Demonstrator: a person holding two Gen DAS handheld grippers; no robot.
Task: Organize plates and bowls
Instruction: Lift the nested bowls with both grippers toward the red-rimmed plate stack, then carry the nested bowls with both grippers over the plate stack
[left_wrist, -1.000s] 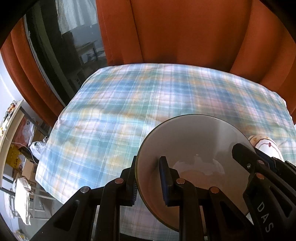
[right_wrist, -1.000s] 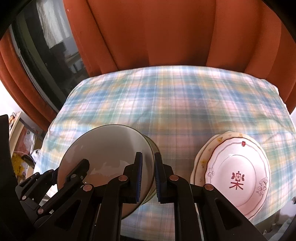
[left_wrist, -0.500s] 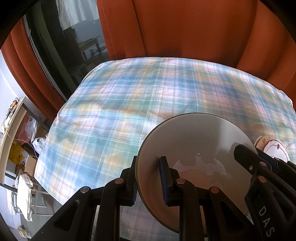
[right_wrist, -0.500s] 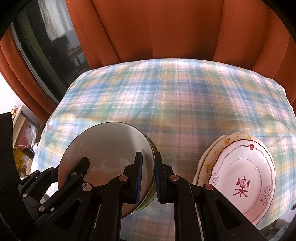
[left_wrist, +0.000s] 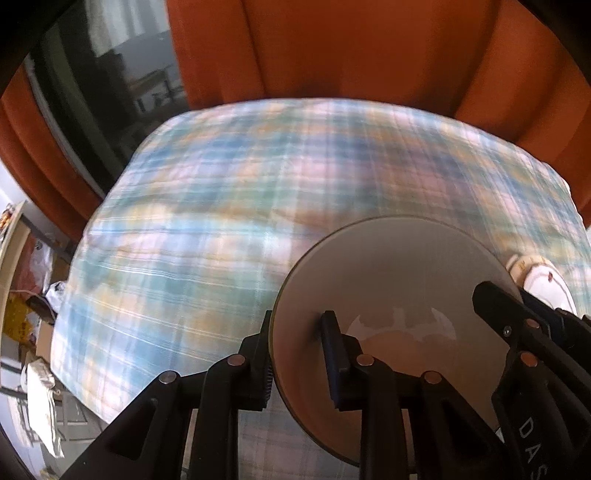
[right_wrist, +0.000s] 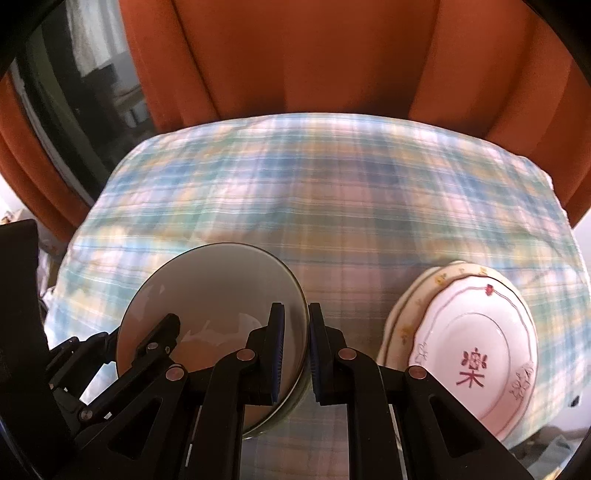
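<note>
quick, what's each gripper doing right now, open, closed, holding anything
Left gripper: jaws opening, grey bowl rim between them.
Right gripper: shut on the opposite side of the bowl's rim.

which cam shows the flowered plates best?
Right wrist: the flowered plates lie stacked on the checked cloth, top face and red motif clear. Left wrist catches only a sliver of them behind the bowl.

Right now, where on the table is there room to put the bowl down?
The whole far half of the checked cloth, up to the orange curtain, is bare, and so is the strip between the bowl and the plates. The near edge is crowded: bowl on the left, plate stack on the right.
</note>
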